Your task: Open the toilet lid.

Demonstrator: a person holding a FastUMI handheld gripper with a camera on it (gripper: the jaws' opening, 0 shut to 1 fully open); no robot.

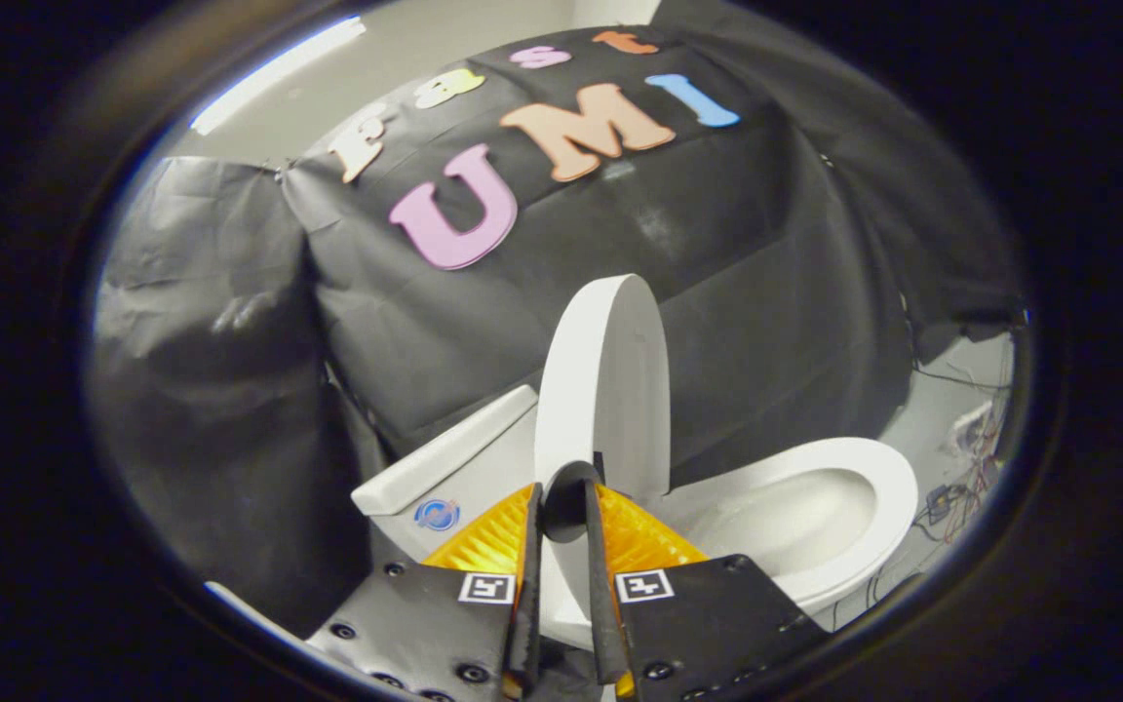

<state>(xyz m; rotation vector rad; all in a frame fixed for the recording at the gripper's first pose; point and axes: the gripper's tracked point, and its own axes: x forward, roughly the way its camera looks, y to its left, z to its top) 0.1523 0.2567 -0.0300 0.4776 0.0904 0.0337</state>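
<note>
The lid is seen raised upright beside the tank, above the bowl, its edge clamped between the nearly closed fingers of the gripper.

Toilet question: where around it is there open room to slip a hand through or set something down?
The flat tank top, beside the raised lid, is bare. The open bowl is free inside its seat ring. It is tight at the lid's lower edge, where the tool grips it, and cluttered by loose wires on the floor beyond the bowl.
</note>
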